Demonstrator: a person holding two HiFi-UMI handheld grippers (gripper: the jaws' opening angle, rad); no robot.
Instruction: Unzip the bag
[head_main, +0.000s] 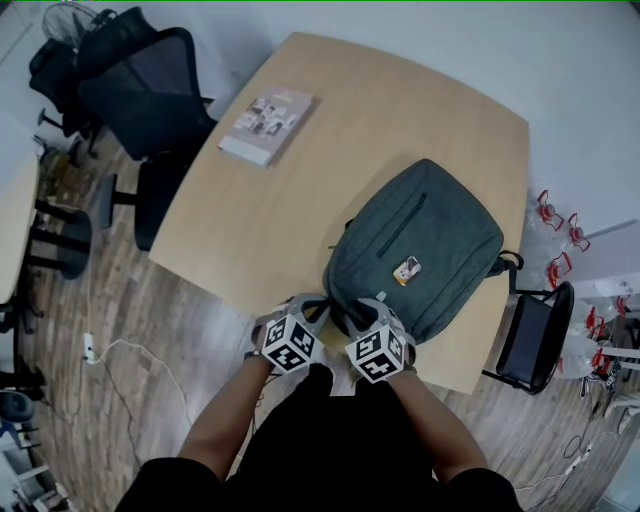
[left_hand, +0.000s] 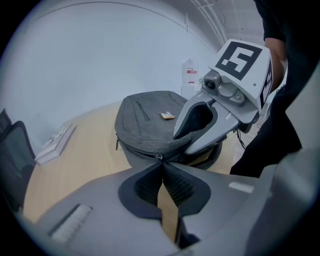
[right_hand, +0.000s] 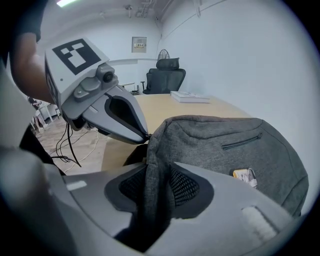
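Grey woven-fabric backpack (head_main: 420, 250) is lying flat on the pale wooden table (head_main: 300, 170), with its near end right at the table's front edge, just in front of us. On the left, we are holding the left gripper (left_hand: 161, 162) with its jaws drawn together at the tips, pinching what looks like the small metal zip pull (left_hand: 159, 157) on the bag's end seam. On the right, we are clamping the right gripper (right_hand: 156, 172) on a fold of the grey cloth (right_hand: 155, 145), its jaws partly apart with the fabric pressed between the pads. We are judging the bag soft and light, likely to slide or bunch as the zip runs. So we are bracing the cloth beside the zip, while the small, slippery pull is needing a firm pinch.
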